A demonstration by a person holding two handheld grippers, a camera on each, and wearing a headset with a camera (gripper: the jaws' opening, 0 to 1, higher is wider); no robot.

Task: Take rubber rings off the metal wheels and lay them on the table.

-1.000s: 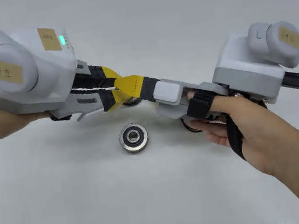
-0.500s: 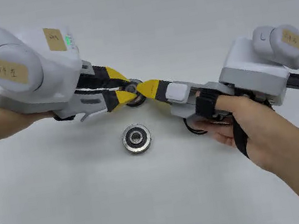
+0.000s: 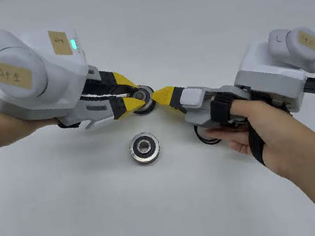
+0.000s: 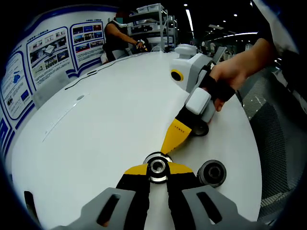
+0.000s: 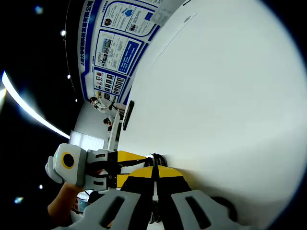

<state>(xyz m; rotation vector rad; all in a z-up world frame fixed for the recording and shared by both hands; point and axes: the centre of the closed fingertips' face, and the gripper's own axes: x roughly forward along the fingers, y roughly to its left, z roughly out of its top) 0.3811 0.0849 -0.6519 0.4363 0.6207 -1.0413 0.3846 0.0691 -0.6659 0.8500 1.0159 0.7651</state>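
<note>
On white table, loose wheel lies; posters in bkgd.

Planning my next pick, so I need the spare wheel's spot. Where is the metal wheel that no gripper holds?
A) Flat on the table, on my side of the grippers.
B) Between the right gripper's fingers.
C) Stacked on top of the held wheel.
A: the free metal wheel lies flat on the white table, apart from the left gripper, which clamps the other wheel.
</note>
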